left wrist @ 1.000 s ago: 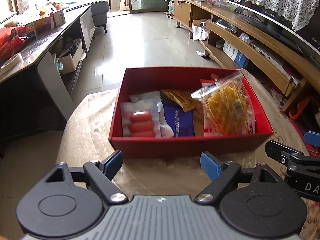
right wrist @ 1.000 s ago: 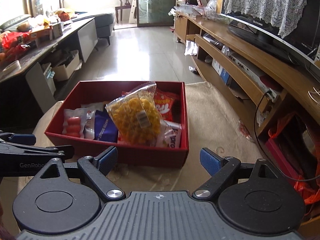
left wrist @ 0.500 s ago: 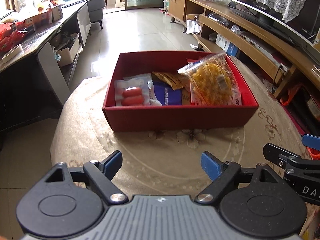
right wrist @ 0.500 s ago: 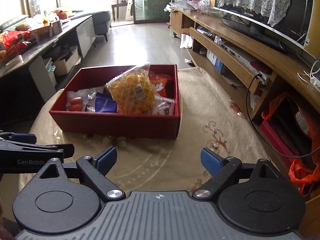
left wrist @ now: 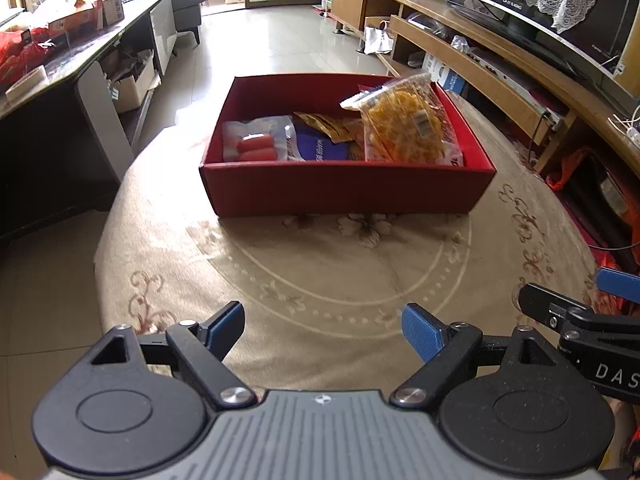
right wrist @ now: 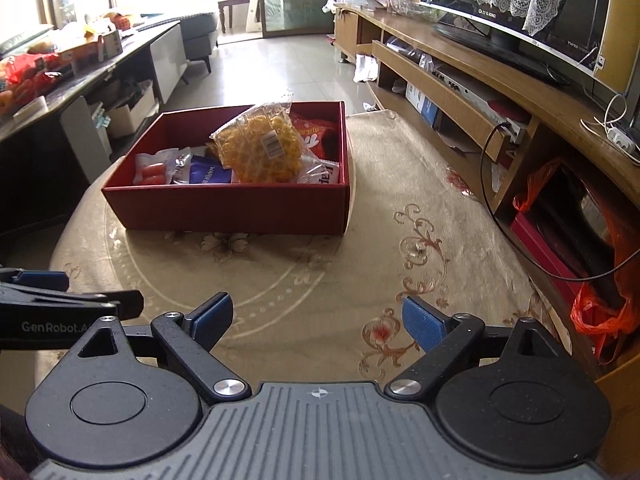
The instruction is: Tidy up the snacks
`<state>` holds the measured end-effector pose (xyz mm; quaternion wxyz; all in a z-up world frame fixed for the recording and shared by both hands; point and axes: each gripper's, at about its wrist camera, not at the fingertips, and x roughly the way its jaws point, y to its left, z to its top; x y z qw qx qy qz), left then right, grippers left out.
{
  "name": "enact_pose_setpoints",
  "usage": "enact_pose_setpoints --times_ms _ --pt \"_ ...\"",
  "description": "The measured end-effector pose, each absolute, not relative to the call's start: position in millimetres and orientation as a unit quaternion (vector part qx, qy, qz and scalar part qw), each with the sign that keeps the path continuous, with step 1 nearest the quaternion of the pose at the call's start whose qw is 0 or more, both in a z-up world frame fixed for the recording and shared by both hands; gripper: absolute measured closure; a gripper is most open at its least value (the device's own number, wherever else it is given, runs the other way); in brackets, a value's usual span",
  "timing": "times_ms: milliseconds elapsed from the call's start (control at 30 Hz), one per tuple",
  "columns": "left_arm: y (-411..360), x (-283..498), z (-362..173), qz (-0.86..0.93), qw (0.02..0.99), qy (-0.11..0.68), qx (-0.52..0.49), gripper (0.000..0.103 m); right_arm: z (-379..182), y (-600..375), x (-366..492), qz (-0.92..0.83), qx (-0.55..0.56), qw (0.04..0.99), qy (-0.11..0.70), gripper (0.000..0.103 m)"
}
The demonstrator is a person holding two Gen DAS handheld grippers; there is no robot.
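The red box (left wrist: 348,188) is set on the round table with the flowery beige cloth (left wrist: 320,276). All the snacks are seen inside the red box. The clear bag of yellow puffs (left wrist: 404,124) is propped at the right side of the box, and its top sticks up above the wall. The sausage pack (left wrist: 254,146) is laid flat at the left side, with the blue packet (left wrist: 320,148) between them.

The left gripper (left wrist: 322,326) is held wide, with nothing in it, well back from the box. The right gripper (right wrist: 316,318) is held wide and empty too.

The yellow puff bag could be tipped out if the box is bumped. The puffs could be crushed if the bag is squeezed hard.
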<state>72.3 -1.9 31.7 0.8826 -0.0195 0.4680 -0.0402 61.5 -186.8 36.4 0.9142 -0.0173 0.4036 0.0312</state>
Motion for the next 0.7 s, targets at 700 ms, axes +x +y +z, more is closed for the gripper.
enact_pose_setpoints --times_ms 700 --pt "1.5 43.2 32.4 -0.034 0.887 0.461 -0.026 0.011 35.5 -184.6 37.9 0.041 -0.016 0.914 0.403 0.007"
